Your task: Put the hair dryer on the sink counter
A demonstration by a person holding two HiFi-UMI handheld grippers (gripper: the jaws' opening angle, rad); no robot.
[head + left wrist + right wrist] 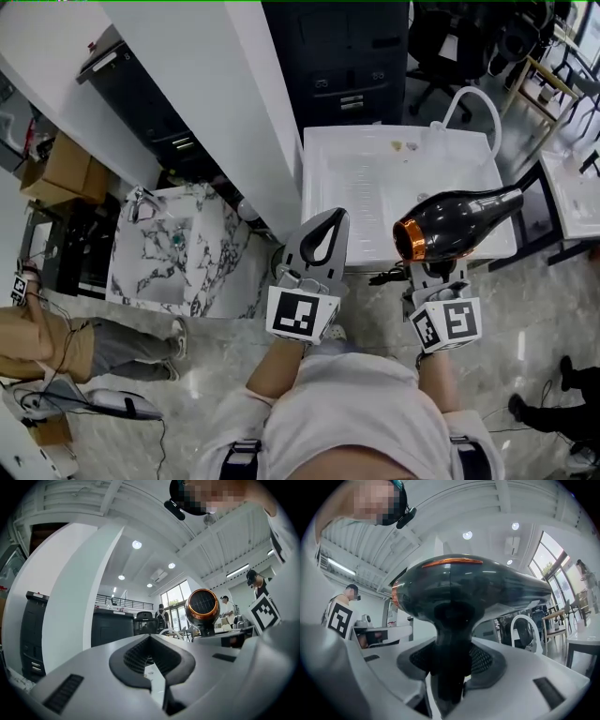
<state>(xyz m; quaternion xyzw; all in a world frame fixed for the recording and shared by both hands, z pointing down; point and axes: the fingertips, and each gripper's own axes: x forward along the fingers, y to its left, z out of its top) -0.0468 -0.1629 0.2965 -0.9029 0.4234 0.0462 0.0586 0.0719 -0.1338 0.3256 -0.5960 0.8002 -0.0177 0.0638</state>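
A black hair dryer (457,219) with a copper ring at its rear is held in the air in front of the white sink counter (366,178). Its nozzle points right. My right gripper (435,273) is shut on its handle from below; in the right gripper view the dryer's body (468,590) fills the frame above the jaws (448,670). My left gripper (326,234) hangs beside it at the left, shut, with nothing in it. The left gripper view shows its closed jaws (152,665) and the dryer's rear grille (202,605) to the right.
A curved white faucet (472,101) stands at the counter's far right. A marble-patterned basin (173,251) is at the left, beyond a white pillar (234,103). Black cabinets (342,56) stand behind. A person (89,347) sits low at the left. A dark cord (386,277) hangs below the counter's front edge.
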